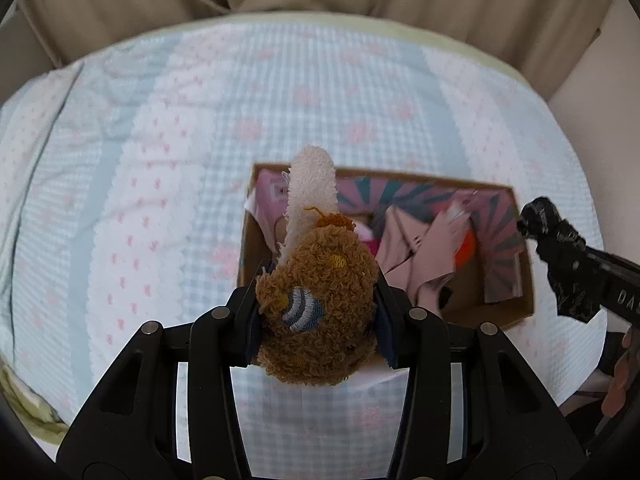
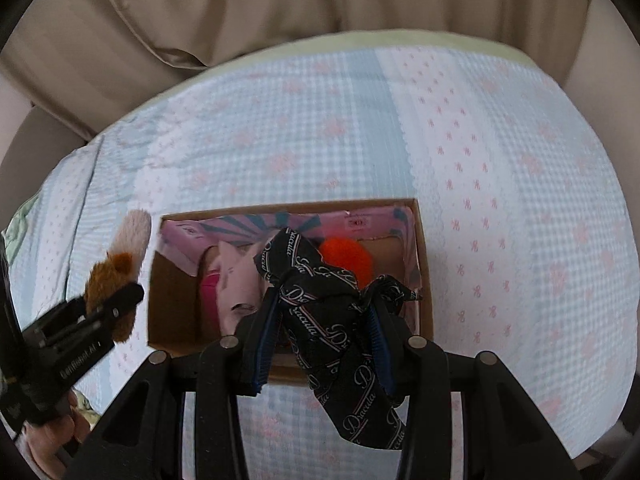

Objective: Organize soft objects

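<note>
My left gripper point(image 1: 318, 312) is shut on a brown plush toy point(image 1: 320, 292) with a cream terry tail point(image 1: 312, 192) pointing away from me. It hangs just left of an open cardboard box point(image 1: 496, 314) on the bed. My right gripper point(image 2: 324, 320) is shut on a black cloth with white script lettering point(image 2: 332, 320), held over the box point(image 2: 424, 264). Inside the box lie a pale pink cloth point(image 2: 236, 280), an orange soft thing point(image 2: 348, 256) and something magenta point(image 2: 210, 292). The left gripper point(image 2: 116, 308) with its brown toy point(image 2: 110, 280) shows at left in the right wrist view; the right gripper's black cloth point(image 1: 556, 236) shows at right in the left wrist view.
The bed carries a quilt point(image 1: 160, 160) of pale blue checks and white strips with pink bows. A beige padded headboard point(image 2: 280, 8) stands behind it. The box is lined with pink and teal patterned paper point(image 2: 248, 228). A hand point(image 2: 52, 436) holds the left gripper's handle.
</note>
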{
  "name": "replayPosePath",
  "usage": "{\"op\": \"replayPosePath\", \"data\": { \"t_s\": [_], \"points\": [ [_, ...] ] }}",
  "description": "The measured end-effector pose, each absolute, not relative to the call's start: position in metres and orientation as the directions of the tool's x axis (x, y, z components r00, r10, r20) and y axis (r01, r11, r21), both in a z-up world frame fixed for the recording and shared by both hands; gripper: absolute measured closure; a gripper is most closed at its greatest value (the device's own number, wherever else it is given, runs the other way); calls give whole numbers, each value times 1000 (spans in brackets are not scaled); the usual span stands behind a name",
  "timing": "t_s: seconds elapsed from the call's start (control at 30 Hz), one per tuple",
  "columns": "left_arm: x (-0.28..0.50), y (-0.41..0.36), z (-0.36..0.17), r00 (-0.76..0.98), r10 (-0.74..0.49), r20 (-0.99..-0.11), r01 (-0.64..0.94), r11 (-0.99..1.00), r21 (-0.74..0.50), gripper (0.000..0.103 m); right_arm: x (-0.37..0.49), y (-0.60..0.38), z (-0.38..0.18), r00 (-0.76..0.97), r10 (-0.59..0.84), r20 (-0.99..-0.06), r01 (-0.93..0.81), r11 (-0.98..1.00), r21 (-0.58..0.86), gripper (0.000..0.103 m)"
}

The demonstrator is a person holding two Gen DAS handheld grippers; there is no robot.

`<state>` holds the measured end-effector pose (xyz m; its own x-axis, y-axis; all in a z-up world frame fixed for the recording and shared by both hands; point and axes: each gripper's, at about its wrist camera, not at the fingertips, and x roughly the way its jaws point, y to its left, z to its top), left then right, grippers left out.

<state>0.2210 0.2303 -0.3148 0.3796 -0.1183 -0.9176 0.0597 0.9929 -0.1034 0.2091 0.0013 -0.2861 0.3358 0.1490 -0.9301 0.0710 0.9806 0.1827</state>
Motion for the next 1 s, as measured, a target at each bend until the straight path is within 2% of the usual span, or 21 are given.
{"op": "replayPosePath", "data": {
  "t_s": [0.27, 0.3, 0.37, 0.4, 0.43, 0.47, 0.5, 0.53, 1.0],
  "points": [
    [244, 230, -366, 294, -79, -953, 37, 997, -71, 61, 230, -6, -332, 241, 156, -958, 155, 968, 197, 65],
    [246, 229, -370, 288, -74, -955, 40, 997, -66, 58, 232, -7, -338, 227, 160, -961, 169, 965, 200, 65],
    [250, 224, -375, 286, -65, -956, 48, 997, -54, 38, 236, -9, -348, 202, 181, -962, 195, 956, 221, 62],
    [251, 223, -377, 283, -73, -956, 52, 997, -61, 10, 237, -10, -352, 191, 190, -963, 204, 952, 228, 54],
    [251, 222, -378, 280, -87, -956, 57, 996, -74, 0, 238, -11, -355, 184, 194, -964, 213, 949, 231, 39],
    [252, 221, -379, 275, -92, -957, 59, 995, -79, 0, 238, -13, -355, 189, 185, -964, 221, 949, 226, 28],
    [251, 220, -379, 276, -93, -957, 63, 995, -79, 0, 238, -13, -354, 195, 179, -964, 224, 949, 222, 6],
    [250, 218, -380, 274, -92, -957, 68, 995, -76, 0, 238, -14, -353, 201, 176, -964, 224, 949, 220, 0],
    [233, 221, -361, 301, -100, -948, 64, 994, -84, 0, 223, -16, -336, 230, 158, -960, 208, 956, 207, 0]
  ]
}}
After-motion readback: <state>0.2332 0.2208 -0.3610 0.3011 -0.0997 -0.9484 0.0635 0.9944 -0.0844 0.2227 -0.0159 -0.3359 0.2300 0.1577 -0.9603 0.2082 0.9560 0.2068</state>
